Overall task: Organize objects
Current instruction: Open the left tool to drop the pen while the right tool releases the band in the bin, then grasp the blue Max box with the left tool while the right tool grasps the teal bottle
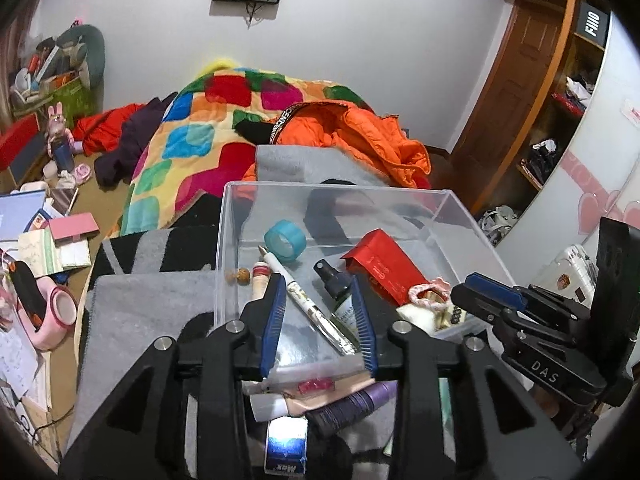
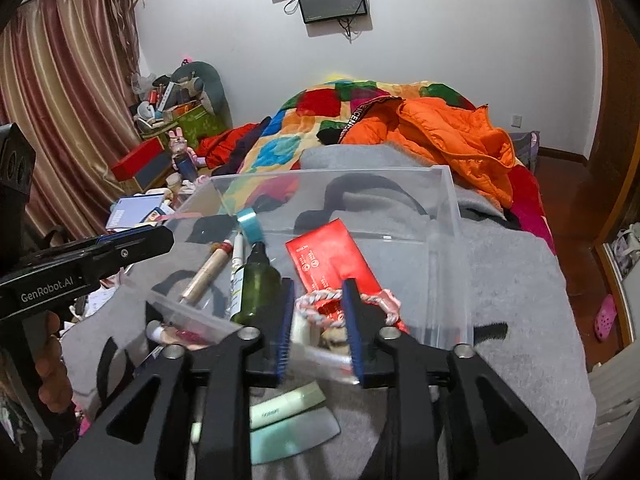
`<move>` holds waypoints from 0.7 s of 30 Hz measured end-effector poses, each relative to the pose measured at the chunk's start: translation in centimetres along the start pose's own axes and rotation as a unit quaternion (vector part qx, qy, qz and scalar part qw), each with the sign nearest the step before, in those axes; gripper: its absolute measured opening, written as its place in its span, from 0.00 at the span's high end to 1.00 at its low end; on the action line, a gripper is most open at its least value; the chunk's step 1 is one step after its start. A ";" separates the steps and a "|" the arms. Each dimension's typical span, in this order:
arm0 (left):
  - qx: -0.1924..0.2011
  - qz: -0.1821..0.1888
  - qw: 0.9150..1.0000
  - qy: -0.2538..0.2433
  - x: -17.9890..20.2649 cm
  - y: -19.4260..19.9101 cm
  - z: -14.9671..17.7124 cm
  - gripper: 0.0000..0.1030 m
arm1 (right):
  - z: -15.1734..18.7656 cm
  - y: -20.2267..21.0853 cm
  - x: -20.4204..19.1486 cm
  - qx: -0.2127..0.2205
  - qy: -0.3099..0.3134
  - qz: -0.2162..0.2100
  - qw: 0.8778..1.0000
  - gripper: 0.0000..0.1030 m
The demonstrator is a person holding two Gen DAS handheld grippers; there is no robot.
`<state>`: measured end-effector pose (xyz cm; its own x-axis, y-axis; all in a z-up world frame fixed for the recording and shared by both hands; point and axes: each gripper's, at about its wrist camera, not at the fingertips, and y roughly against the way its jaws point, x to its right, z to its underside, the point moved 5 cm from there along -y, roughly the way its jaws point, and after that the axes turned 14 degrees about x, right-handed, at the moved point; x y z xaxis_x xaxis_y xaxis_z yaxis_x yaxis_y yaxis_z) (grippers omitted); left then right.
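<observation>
A clear plastic box (image 1: 228, 240) stands on the grey blanket. Inside lie a teal tape roll (image 1: 285, 239), a white pen (image 1: 296, 292), a green spray bottle (image 1: 340, 300), a red packet (image 1: 384, 268) and a pink braided band (image 1: 430, 292). My left gripper (image 1: 316, 292) is open over the box's near wall, with the pen and bottle lying loose between its fingers. My right gripper (image 2: 318, 292) is open a little way over the near right corner of the box (image 2: 444, 188). The braided band (image 2: 320, 300) runs under its fingers, beside the red packet (image 2: 332, 260).
Loose tubes lie on the blanket (image 2: 520, 320) before the box: a purple one (image 1: 356, 404) and a mint one (image 2: 288, 404). A patchwork quilt (image 1: 192, 140) and an orange jacket (image 1: 360, 128) are heaped behind. Clutter crowds the left side; a wardrobe (image 1: 520, 80) stands on the right.
</observation>
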<state>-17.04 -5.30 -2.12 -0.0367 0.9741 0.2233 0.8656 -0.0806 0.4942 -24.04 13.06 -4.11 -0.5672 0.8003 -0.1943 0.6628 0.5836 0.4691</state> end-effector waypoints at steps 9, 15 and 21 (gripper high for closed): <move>0.013 -0.008 1.000 -0.025 0.9 2.9 0.8 0.39 | 0.2 3.0 -0.3 0.014 0.016 -0.011 1.000 0.46; 0.011 -0.023 0.999 -0.036 0.6 4.3 2.2 0.34 | 1.4 4.6 -0.7 0.010 0.035 -0.018 0.999 0.35; -0.009 -0.039 0.999 -0.032 -0.7 5.0 4.4 0.27 | 3.9 4.6 -0.5 -0.019 0.040 -0.019 0.999 0.27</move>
<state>-10.48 -5.45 -3.51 -0.0712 0.9891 0.1291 0.8526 -0.0068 0.5226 -18.77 15.93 -5.24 -0.6295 0.7635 -0.1443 0.6224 0.6067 0.4946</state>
